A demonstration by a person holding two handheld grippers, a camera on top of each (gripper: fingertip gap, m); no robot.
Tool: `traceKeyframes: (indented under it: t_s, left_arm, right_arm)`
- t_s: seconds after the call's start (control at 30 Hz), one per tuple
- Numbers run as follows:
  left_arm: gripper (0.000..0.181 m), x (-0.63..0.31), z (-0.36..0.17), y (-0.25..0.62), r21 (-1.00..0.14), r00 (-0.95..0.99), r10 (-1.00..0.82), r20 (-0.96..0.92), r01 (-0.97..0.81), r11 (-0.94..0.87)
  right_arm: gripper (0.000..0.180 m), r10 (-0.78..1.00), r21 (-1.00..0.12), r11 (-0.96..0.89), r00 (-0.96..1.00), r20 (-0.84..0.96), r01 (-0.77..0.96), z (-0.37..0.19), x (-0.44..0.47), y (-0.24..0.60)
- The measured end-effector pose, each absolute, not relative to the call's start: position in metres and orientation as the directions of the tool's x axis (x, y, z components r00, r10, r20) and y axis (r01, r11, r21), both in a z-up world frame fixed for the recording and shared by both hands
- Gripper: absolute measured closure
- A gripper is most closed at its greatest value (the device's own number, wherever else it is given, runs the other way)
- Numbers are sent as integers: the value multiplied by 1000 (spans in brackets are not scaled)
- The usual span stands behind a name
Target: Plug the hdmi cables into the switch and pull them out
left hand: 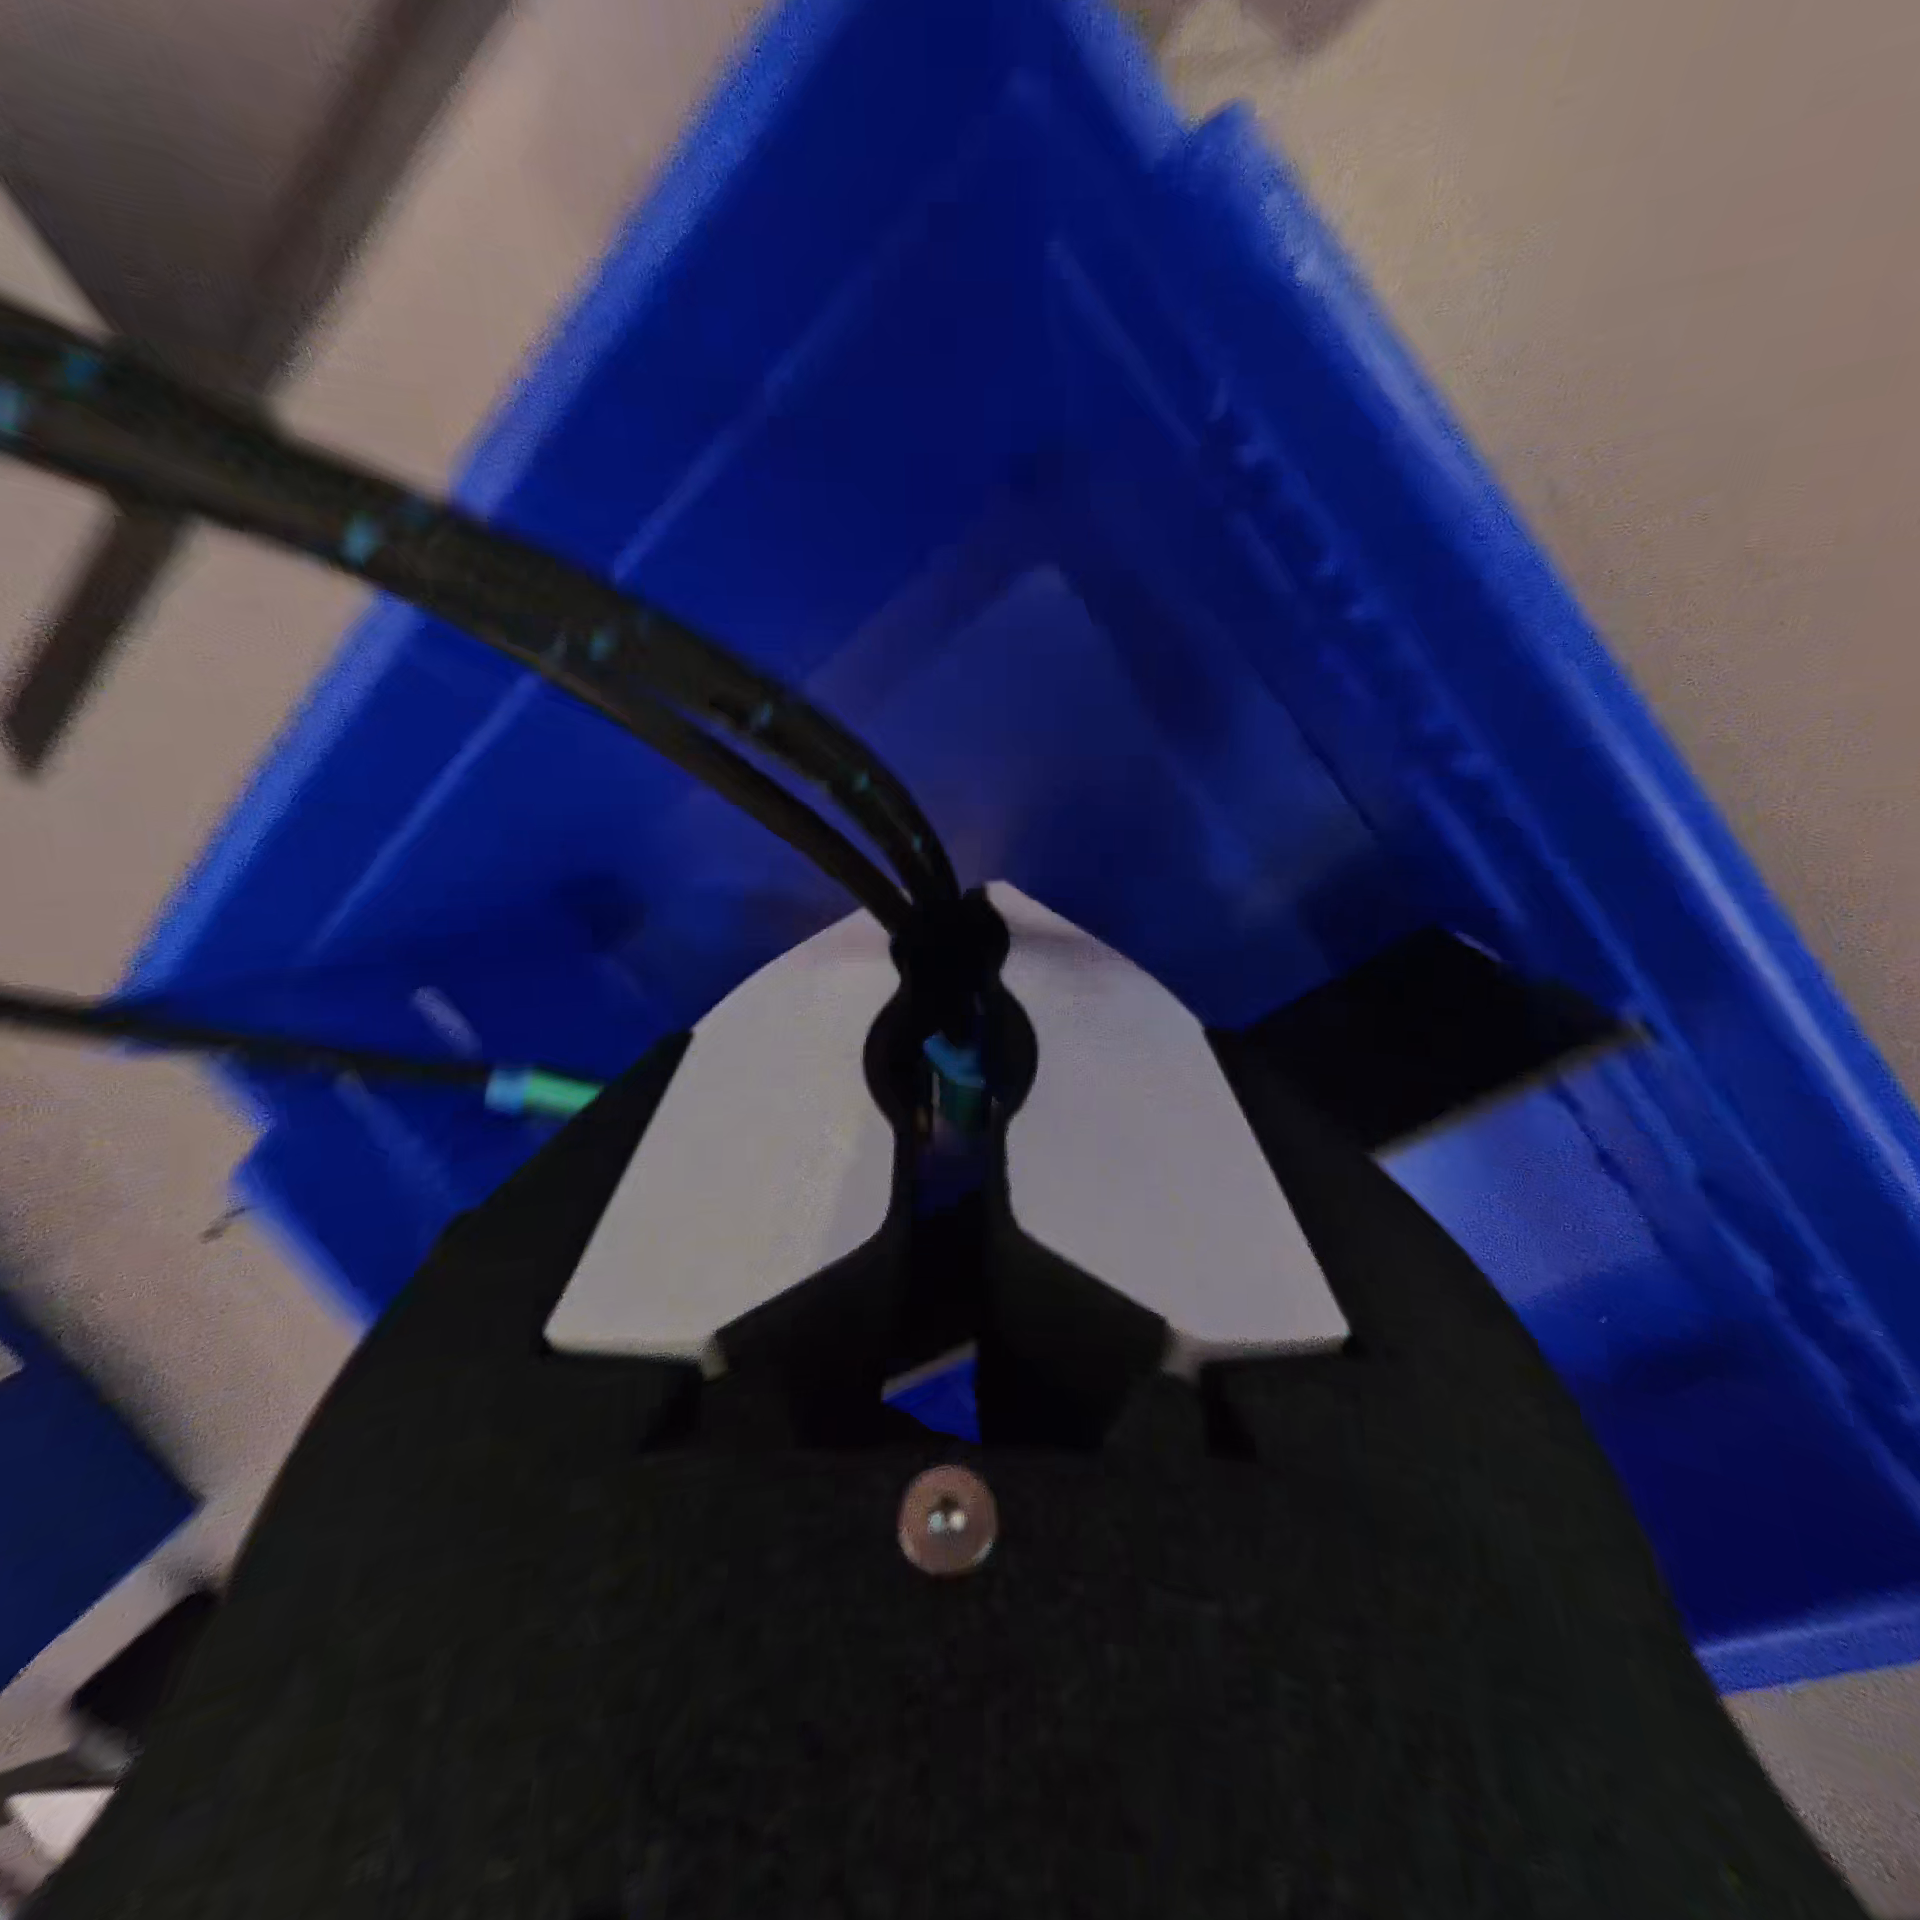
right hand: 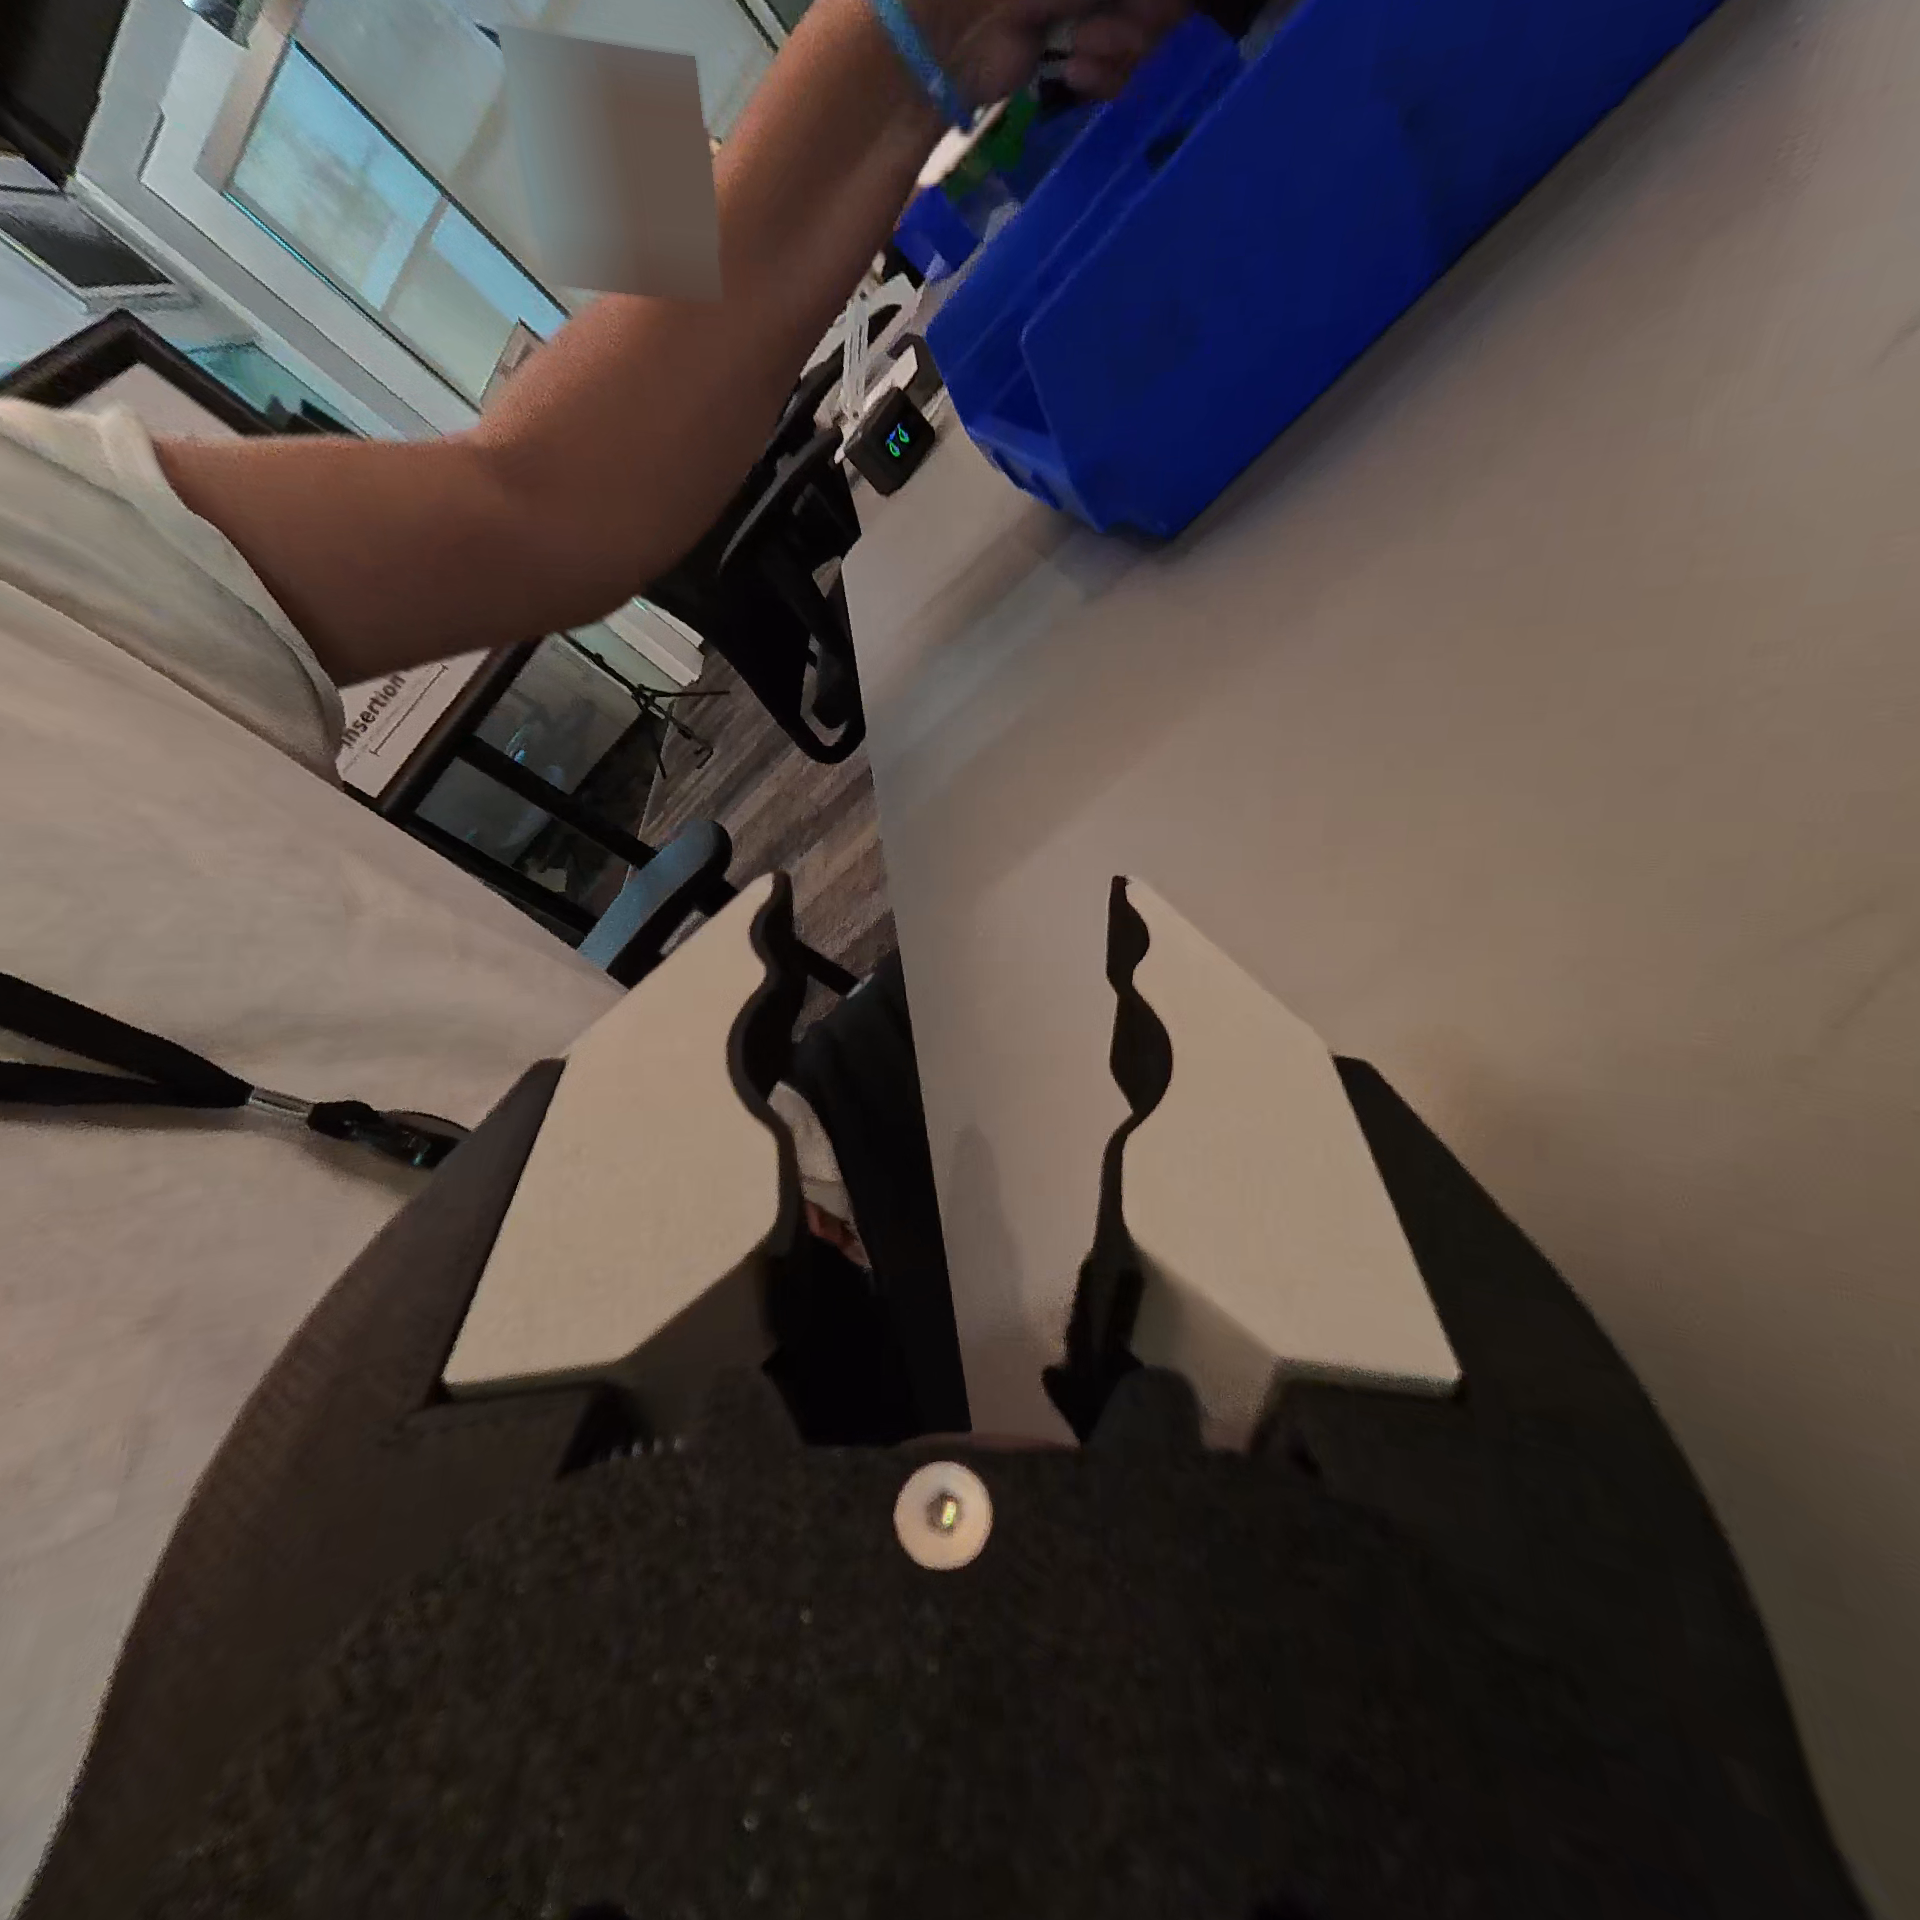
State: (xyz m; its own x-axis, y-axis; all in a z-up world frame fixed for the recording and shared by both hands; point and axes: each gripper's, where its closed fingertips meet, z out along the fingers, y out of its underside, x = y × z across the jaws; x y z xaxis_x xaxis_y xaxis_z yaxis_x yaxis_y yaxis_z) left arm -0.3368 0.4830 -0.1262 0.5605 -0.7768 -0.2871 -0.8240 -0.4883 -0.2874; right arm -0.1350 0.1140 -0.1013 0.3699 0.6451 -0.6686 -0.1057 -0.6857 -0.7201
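Note:
In the left wrist view my left gripper (left hand: 951, 1049) is shut on a bundle of black braided HDMI cables (left hand: 582, 623) flecked with blue. The cables sit in the round notch between the jaws and curve up and away to the left. The gripper holds them over an open blue bin (left hand: 1039, 540). Another black cable with a cyan and green end (left hand: 540, 1093) lies at the left by the bin's wall. A flat black piece (left hand: 1455, 1023) sits at the bin's right rim; I cannot tell what it is. My right gripper (right hand: 945, 894) is open and empty, tilted over the table's edge.
The pale table (right hand: 1455, 831) fills the right of the right wrist view. Blue bins (right hand: 1299, 260) stand at its far end. A person's arm (right hand: 540, 468) reaches toward them. A small device with a lit display (right hand: 899, 442) stands by the bins. A black office chair (right hand: 790, 582) is beyond the table's edge. My right fingertips sit around 45 cm from my left ones.

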Motion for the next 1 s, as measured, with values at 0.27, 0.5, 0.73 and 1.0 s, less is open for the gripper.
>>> traceKeyframes:
  t_s: [0.27,0.5,0.73,1.0]
  left_arm:
    - [174,-287,34,393,-686,367,-896,-249,-720,-104]
    - [174,-227,107,211,-851,-363,-902,-234,-373,371]
    - [174,-202,126,116,-946,-639,-743,-201,-69,316]
    - [174,-209,102,133,-990,-561,-827,-45,-85,112]
  right_arm:
    - [115,667,-774,-592,404,-626,-222,-68,-118,146]
    - [99,669,-659,-643,134,-731,-391,-21,-148,174]
    - [96,597,-464,-793,-352,-721,-394,20,-202,167]
    - [167,805,-611,-592,-349,-479,-526,49,-172,146]
